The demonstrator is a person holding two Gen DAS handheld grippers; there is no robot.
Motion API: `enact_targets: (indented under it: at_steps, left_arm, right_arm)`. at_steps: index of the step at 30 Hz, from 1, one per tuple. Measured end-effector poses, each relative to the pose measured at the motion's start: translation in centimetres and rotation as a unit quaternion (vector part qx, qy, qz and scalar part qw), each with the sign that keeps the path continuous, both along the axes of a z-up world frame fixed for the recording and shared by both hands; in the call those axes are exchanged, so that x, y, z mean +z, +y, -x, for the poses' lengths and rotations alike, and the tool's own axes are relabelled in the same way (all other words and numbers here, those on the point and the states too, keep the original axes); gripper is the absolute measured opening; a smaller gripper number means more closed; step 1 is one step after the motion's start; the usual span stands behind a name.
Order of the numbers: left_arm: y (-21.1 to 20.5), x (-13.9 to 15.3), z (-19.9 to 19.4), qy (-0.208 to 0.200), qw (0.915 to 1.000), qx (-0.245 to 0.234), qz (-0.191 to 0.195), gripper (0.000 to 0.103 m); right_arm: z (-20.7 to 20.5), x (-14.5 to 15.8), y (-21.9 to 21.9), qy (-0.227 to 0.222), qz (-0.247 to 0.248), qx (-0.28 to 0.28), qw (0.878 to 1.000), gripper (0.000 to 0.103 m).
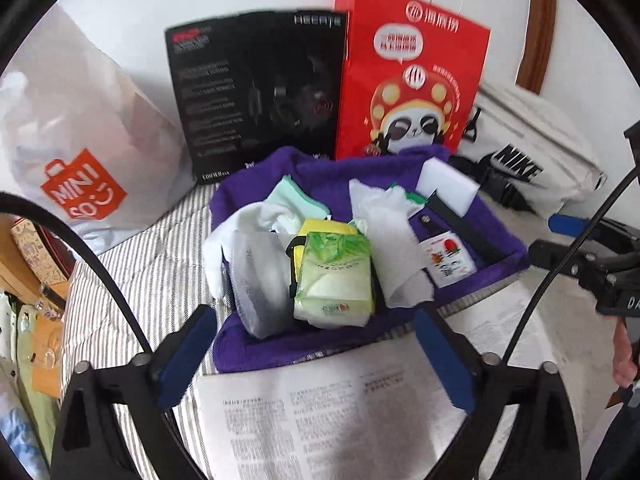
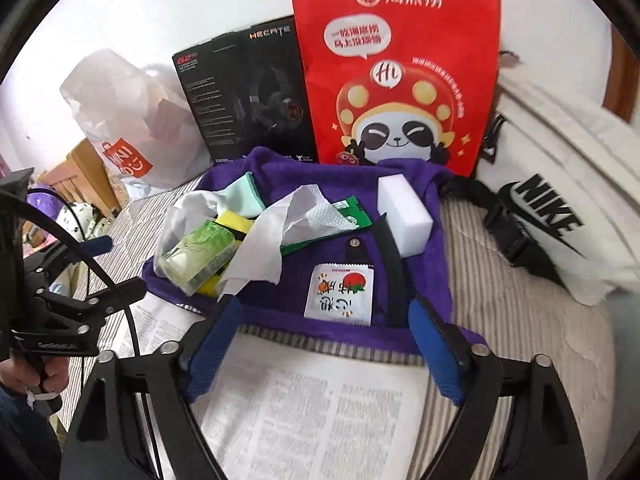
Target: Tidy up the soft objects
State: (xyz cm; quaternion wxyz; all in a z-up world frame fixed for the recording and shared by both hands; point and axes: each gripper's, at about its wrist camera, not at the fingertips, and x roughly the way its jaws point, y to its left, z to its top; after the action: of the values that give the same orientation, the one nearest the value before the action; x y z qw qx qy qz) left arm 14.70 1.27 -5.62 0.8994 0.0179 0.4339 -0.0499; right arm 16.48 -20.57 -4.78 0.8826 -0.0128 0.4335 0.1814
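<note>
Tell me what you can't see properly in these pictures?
- Paper sheet: print too blurred to read in both views; grippers cover its edges.
- Yellow thing: mostly under the tissue pack, right view.
- Black strap: its lower end runs behind the right gripper's fingers.
- Black box: small print blurred, left view.
- Inside the red bag: hidden by its front.

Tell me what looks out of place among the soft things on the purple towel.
A black strap lies across the purple towel, beside the white sponge block. It looks hard rather than soft. The tissue sprawls loose over the pile.
</note>
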Motion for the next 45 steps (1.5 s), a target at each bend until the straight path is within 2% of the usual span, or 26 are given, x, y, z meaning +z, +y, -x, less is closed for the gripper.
enact_targets:
  at_steps: [1, 7, 13, 19, 25, 31, 33, 36, 45]
  left_arm:
    - [0.1, 0.6, 0.5, -0.006, 1.0000, 0.003, 0.005, 0.103]
    - [0.1, 3.2, 2.8, -0.014, 0.9994, 0.026, 0.020, 0.103]
    - [-0.2, 4.9, 4.2, 0.000, 0.9976, 0.056, 0.040, 0.103]
    - [-1.0, 7.1, 6.1, -0.012, 0.9965, 0.082, 0.007, 0.103]
    - [-1.4, 8.9, 8.1, -0.036, 0.9946, 0.097, 0.010, 0.103]
    - [-1.5, 8.6, 8.7, -0.024, 0.9932, 0.113, 0.010, 0.103]
    - [-1.6, 8.2, 8.6, -0.013, 0.9941, 0.107, 0.015, 0.103]
    - [-1.9, 8.1, 8.5, -0.012, 0.9938, 0.110, -0.001, 0.103]
    - [-2.2, 8.3, 8.5, -0.005, 0.9946, 0.104, 0.007, 0.103]
  right_arm:
    - [0.5, 0.4, 0.1, -0.002, 0.002, -0.004, 1.000, 0.099]
    - [3.4, 2.7, 0.4, -0.004, 0.016, -0.024, 1.000, 0.102]
    - [6.0, 5.3, 0.3, -0.003, 0.001, -0.038, 0.999, 0.103]
    - [7.2, 6.4, -0.4, -0.001, 0.012, -0.062, 0.998, 0.103]
    - [7.5, 6.4, -0.6, 0.002, 0.041, -0.067, 0.997, 0.103]
    - [7.5, 6.2, -0.5, 0.007, 0.044, -0.065, 0.997, 0.103]
    - [7.5, 6.2, -0.4, 0.004, 0.049, -0.068, 0.996, 0.103]
    - [7.3, 6.0, -0.6, 0.007, 0.048, -0.071, 0.996, 0.103]
    - [7.3, 5.9, -0.8, 0.011, 0.049, -0.072, 0.996, 0.103]
